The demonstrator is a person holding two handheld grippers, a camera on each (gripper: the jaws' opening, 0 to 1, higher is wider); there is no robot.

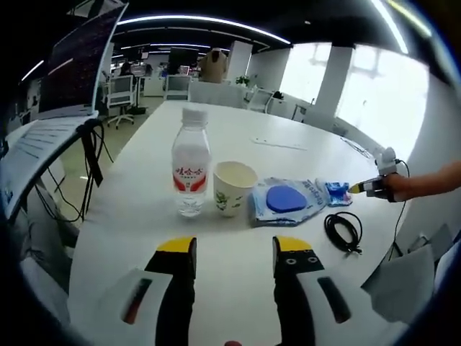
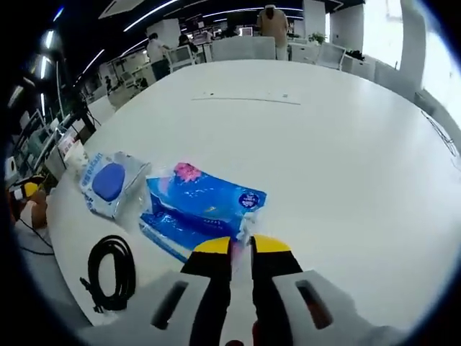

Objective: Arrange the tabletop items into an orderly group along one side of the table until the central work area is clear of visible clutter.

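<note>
Blue plastic wraps the tissue pack (image 2: pixel 196 205), which lies flat on the white table (image 2: pixel 324 144) just in front of the right hand-held gripper (image 2: pixel 241 245). The jaws of this gripper stand very close together and seem to pinch a thin flap of the wrapper at the near corner of the pack. The pack is probably light and soft, and its film looks slippery, so a hold on the flap alone may tear or slip; a hold across the short side of the body would be safer. Its long axis runs from the gripper away toward the upper left of the right gripper view, toward the wet wipes pack (image 2: pixel 109 184) with the blue lid, which lies just beside it. A black cable coil (image 2: pixel 112 270) lies near, by the table edge.

In the left gripper view, the left hand-held gripper (image 1: pixel 235 249) hangs wide open above the table, holding nothing. Ahead of it a water bottle (image 1: pixel 191 169) and a paper cup (image 1: pixel 234 187) stand upright, close beside each other, with the wet wipes pack (image 1: pixel 286 200) to their right.
</note>
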